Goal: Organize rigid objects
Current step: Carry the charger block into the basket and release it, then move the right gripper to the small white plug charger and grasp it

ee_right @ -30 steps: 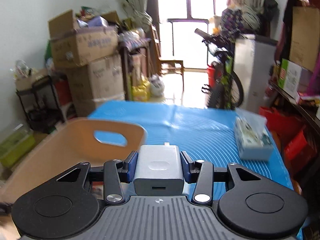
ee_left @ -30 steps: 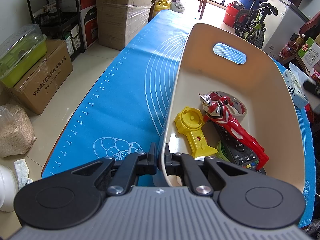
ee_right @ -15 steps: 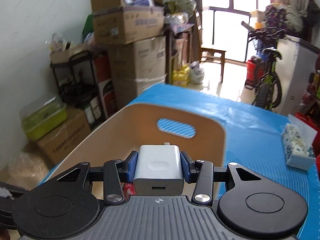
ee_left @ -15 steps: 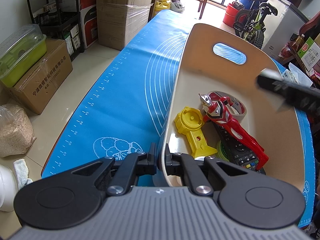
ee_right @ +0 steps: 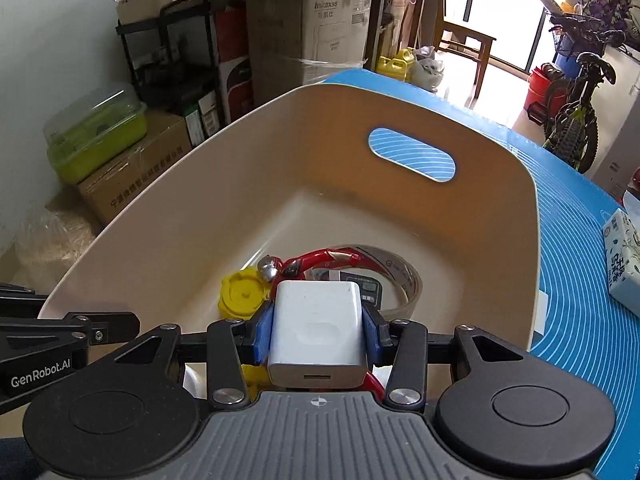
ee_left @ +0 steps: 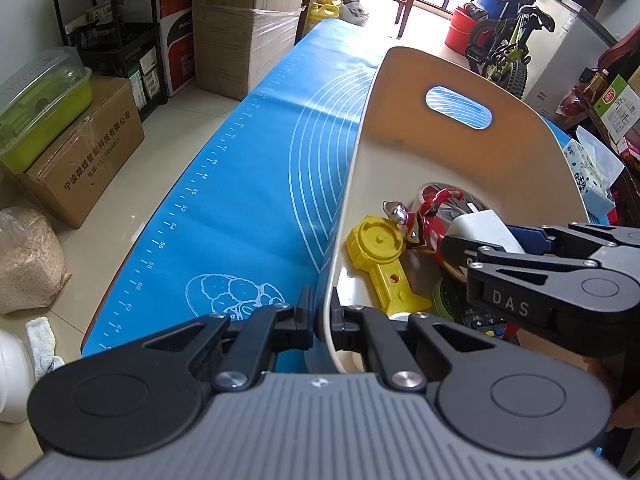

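Observation:
A beige bin (ee_left: 400,148) with a handle slot stands on the blue mat (ee_left: 256,200). My left gripper (ee_left: 322,320) is shut on the bin's near rim. My right gripper (ee_right: 318,332) is shut on a white charger block (ee_right: 318,328) and holds it inside the bin, above the contents; the charger block also shows in the left wrist view (ee_left: 486,226). In the bin lie a yellow plastic toy (ee_left: 380,256), a red and silver figure (ee_left: 424,216), a tape roll (ee_right: 400,272) and a remote control (ee_left: 476,316).
A tissue pack (ee_right: 624,260) lies on the mat right of the bin. Cardboard boxes (ee_left: 76,156), a green lidded box (ee_left: 40,108) and a black shelf (ee_left: 116,32) stand on the floor at left. A bicycle (ee_left: 508,44) stands at the back right.
My right gripper has carried the charger block from over the mat to the left and down into the bin. My left gripper has kept its hold on the rim.

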Available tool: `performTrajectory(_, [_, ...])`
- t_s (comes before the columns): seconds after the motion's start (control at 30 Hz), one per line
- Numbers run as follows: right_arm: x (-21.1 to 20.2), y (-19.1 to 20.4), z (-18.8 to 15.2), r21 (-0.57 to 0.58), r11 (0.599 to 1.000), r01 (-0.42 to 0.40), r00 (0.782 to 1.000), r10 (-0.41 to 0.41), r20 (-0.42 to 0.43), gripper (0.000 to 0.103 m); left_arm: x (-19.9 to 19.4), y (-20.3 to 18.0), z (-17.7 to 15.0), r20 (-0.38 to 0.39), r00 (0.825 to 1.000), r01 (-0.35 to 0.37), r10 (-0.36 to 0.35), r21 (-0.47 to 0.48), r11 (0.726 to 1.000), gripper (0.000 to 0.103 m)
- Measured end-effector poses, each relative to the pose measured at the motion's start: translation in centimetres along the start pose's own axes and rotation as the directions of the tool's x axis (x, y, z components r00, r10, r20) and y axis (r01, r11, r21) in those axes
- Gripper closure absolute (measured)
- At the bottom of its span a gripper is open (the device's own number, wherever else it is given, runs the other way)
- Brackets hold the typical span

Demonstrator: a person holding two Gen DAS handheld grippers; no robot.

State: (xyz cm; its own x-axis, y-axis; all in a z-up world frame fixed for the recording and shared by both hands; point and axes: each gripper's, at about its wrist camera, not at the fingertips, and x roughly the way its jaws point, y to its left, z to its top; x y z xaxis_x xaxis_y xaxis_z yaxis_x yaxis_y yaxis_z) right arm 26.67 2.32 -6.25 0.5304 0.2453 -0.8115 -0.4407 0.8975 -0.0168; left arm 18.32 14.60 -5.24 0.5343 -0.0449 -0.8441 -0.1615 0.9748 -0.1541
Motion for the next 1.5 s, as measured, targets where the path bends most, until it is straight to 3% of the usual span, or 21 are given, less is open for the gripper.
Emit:
performTrajectory(0.1, [-0.2, -0.4, 0.0, 0.008, 1.0, -0.002, 1.0, 0.002, 0.0, 0.052, 0.0, 0.0, 0.0, 0.0, 1.0, 0.0, 0.0, 0.0, 1.0, 0.096])
performTrajectory(0.47, [-4.8, -4.9, 0.5, 0.124, 0.991, -0.055, 0.985, 0.034, 0.168, 0.022, 0.0, 0.2, 0.1, 0.0, 1.0, 0.0, 0.0, -0.001, 1.0, 0.096])
performTrajectory(0.7, [-7.3, -8.6, 0.2, 0.203, 0.979, 0.005, 0.963, -0.059, 0.262, 0.017, -0.1, 0.2, 0.1, 0.0, 1.0, 0.0, 0.0, -0.003, 1.0, 0.096])
performTrajectory(0.8, [-7.6, -10.7, -0.3, 0.235, 0.971, 0.043, 0.958, -0.107, 0.266, 0.011, -0.1, 0.3, 0.1, -0.001, 1.0, 0.001, -0.001, -0.004, 1.0, 0.096])
performTrajectory(1.13, [-6.1, -18.4, -2.6, 0.325, 0.933, 0.152, 0.947, -0.231, 0.221, 0.011, -0.2, 0.3, 0.1, -0.001, 1.0, 0.001, -0.001, -0.005, 1.0, 0.096])
performTrajectory(1.5, [0.4, -20.3, -5.1, 0.348, 0.929, 0.123, 0.974, -0.181, 0.139, 0.011, -0.2, 0.3, 0.1, -0.001, 1.0, 0.002, -0.002, -0.004, 1.0, 0.096])
